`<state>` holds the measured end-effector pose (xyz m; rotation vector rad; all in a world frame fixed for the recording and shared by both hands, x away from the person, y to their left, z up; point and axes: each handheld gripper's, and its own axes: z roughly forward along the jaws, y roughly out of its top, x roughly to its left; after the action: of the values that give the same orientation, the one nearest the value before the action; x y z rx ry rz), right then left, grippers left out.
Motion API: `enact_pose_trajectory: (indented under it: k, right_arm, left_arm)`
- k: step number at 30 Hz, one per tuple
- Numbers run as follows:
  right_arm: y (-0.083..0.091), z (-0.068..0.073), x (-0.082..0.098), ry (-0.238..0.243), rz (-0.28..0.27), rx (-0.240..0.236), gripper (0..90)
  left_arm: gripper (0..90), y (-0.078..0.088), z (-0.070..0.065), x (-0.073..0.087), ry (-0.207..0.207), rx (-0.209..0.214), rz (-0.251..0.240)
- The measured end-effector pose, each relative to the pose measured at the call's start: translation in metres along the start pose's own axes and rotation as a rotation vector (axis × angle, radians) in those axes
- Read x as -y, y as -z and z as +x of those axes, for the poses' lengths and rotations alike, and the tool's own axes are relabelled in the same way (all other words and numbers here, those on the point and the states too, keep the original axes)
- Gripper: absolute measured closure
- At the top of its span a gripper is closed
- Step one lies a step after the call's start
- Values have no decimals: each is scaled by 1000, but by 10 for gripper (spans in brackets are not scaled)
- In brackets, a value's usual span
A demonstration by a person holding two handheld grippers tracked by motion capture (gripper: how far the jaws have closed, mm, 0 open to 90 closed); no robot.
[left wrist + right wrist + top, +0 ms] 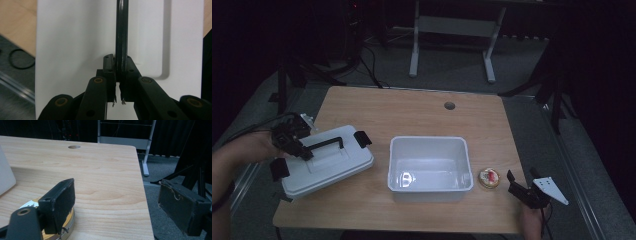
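A white box lid with a black handle and black end latches lies at the table's left, its near corner past the edge. My left gripper is shut on that handle. In the left gripper view the pads pinch the handle bar over the lid, with the left gripper closed around it. An open white bin stands mid-table. A small round tin sits to its right. My right gripper stands open just right of the tin, the right gripper holding nothing.
The wooden table has a cable hole near its far edge. A white desk frame and dark stands are on the floor beyond. The right gripper's outer finger hangs past the table's right edge.
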<state>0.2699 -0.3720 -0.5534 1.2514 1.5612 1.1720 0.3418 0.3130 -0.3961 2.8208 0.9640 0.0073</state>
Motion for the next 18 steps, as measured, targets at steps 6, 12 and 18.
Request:
enact_pose_trajectory:
  k: [6, 12, 18]
  right_arm:
    - [0, 1, 0, 7, 2, -2, 140]
    - [0, 0, 0, 4, -2, -4, 140]
    - [0, 1, 0, 10, 5, -6, 140]
  left_arm:
    - [833, -30, 2, -5, -1, 28, 1]
    - [833, -55, 2, -6, 1, 50, 17]
    - [833, -71, 3, 0, 21, 87, 21]
